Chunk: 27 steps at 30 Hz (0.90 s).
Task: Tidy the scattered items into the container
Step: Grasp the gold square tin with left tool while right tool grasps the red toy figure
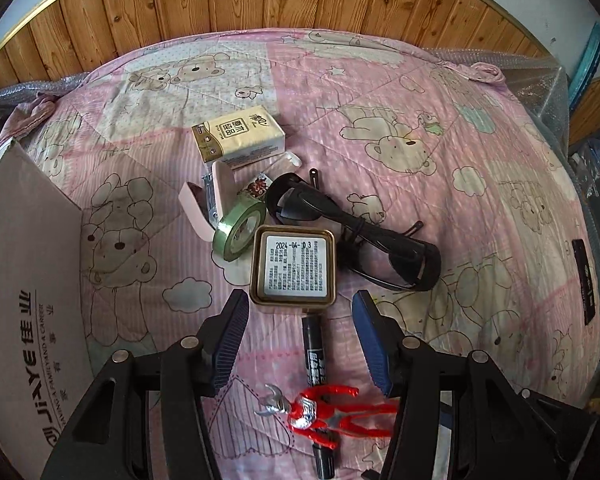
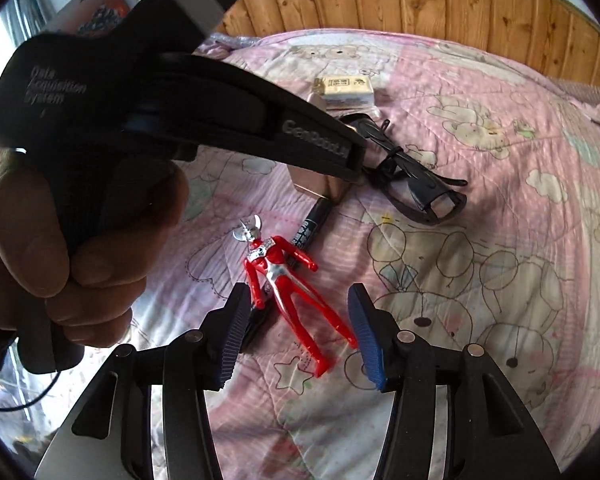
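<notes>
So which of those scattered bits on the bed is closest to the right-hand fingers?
The red and silver toy figure. Its legs lie between the open right fingers, while the black marker, gold tin and sunglasses sit farther off.

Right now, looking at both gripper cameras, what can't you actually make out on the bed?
- Cardboard box, left wrist view: the frame edge cuts it off, so its inside is unseen.
- Black marker, both views: the red figure lies across it, and the square tin hides its far end.
- Tin label: print too small to read, except the date.
- Right wrist view: the left gripper's body hides most of the tin.
</notes>
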{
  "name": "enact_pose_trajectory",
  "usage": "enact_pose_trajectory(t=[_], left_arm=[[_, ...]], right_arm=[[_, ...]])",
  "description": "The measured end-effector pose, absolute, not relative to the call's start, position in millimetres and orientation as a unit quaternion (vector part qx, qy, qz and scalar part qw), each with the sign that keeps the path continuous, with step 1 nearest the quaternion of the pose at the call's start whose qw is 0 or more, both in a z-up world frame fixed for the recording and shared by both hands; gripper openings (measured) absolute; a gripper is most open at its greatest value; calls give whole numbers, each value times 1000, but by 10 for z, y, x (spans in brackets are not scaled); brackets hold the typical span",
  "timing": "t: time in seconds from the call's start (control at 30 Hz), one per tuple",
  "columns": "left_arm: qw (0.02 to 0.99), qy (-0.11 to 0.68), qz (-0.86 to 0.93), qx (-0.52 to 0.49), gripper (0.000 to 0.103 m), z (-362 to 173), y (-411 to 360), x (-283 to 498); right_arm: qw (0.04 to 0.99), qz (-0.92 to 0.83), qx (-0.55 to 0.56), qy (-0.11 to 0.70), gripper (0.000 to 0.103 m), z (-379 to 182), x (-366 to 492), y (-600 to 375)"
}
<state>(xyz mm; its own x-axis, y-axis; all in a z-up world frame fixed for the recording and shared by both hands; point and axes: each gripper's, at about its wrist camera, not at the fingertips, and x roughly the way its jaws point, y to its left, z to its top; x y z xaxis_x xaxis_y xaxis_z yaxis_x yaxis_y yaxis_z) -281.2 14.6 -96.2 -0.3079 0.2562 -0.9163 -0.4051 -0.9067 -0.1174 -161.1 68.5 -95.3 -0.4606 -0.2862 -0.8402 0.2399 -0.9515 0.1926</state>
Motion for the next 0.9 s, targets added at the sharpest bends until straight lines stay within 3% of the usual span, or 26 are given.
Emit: enact_pose_trajectory(t=[0.27,0.33,0.37,0.47,0.5,0.57,0.9], left_arm=[[201,65,800,-561,52,-1259,191,-3011],[204,63,803,-557,51,-1270,186,-3021],[203,65,805,-554,51,-1267,187,-3023],[203,61,807,-551,50,-1263,167,-3042],[203,60,807,-551,50,-1257,156,-3050],[202,56,808,-551,50,-1241,127,-3059],[198,46,818,-538,50,-1045,-8,-2990]], right_arm=[[173,-837,517,-54,53,-1260,-1852,732],[183,-829,521,-85,44,-1306,-1879,794],[193,-825,521,-99,35,-1312,-1884,817],[198,-821,523,-120,34,-1322,-1888,868],[199,-818,523,-132,25,-1324,-1887,893],[207,-811,523,-163,17,-1325,-1882,953],[199,-805,516,-217,17,-1222,-1769,1081]])
